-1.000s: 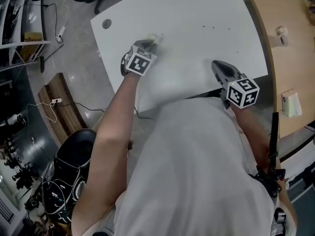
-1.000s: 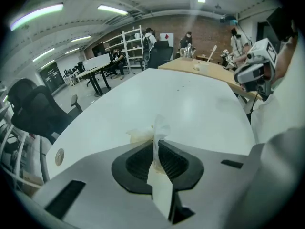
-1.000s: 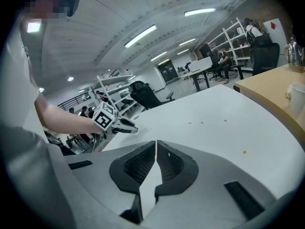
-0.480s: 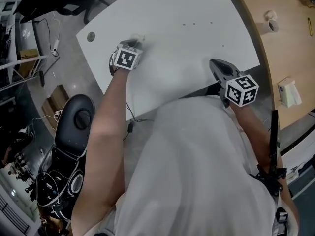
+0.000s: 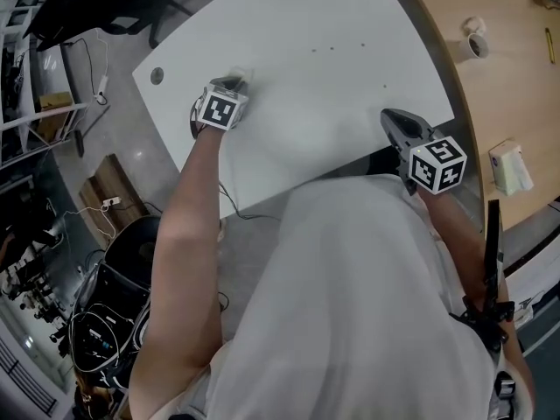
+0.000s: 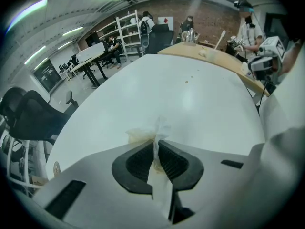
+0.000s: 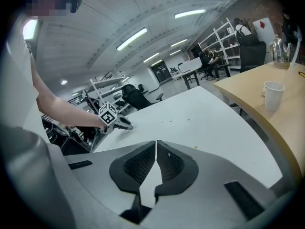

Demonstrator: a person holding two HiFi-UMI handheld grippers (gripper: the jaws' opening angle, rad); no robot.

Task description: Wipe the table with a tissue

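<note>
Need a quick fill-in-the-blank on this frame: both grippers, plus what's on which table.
1. The left gripper is shut on a ____.
2. The right gripper is shut and holds ____.
3. The white cup stands on the ____, not on the white table.

Missing words: tissue; nothing; wooden table.

Left gripper (image 5: 234, 83) angled down, jaws clamped, right gripper (image 5: 391, 116) jaws together
</note>
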